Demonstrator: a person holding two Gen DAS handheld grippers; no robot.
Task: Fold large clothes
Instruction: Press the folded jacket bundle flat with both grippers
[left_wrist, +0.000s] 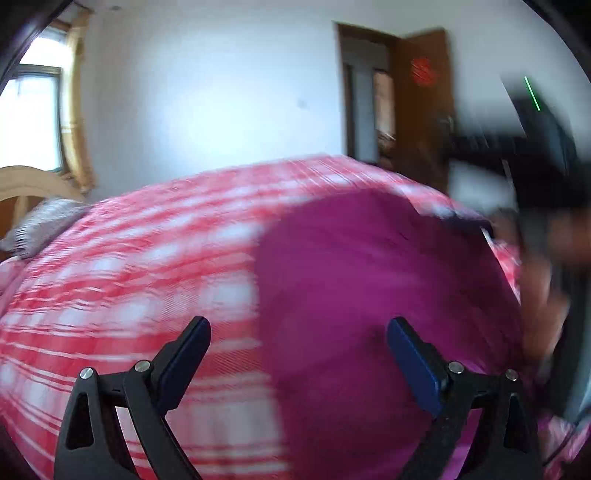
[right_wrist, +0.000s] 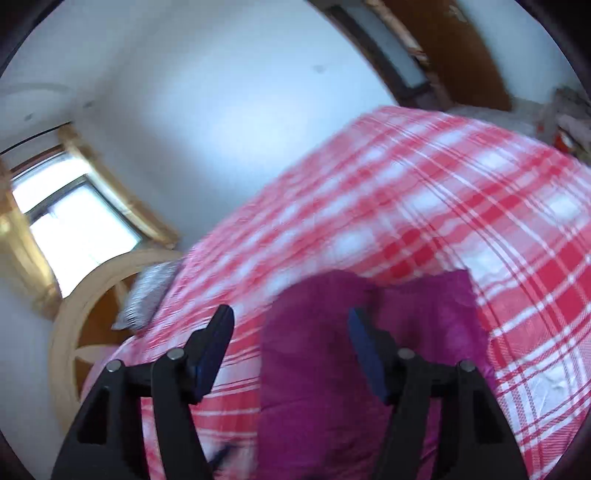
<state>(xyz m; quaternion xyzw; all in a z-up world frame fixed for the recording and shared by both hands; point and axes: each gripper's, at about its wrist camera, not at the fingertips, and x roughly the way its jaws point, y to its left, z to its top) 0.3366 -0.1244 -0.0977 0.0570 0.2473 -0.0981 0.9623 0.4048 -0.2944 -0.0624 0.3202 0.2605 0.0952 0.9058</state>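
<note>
Lying on a bed (left_wrist: 129, 266) with a red-and-white checked cover, a magenta garment (left_wrist: 369, 280) sits toward the right side in the left wrist view. Left hand-held gripper (left_wrist: 298, 338): jaws spread wide, nothing between the blue pads, no contact with the cloth visible; it hangs over the garment's left edge, where magenta meets the checked cover. Right hand-held gripper (right_wrist: 291, 326): jaws apart, nothing pinched; the garment (right_wrist: 317, 369) lies below and ahead of it, with a straight folded edge running down the picture between the two fingers. Both views are motion-blurred. In the left wrist view a dark, blurred shape, seemingly the other gripper (left_wrist: 535, 155), shows at the far right above the garment. A patterned pillow (left_wrist: 40, 225) rests by the wooden headboard (left_wrist: 33, 181). Window (left_wrist: 33, 110) at left, brown door (left_wrist: 424, 99) open behind the bed.
</note>
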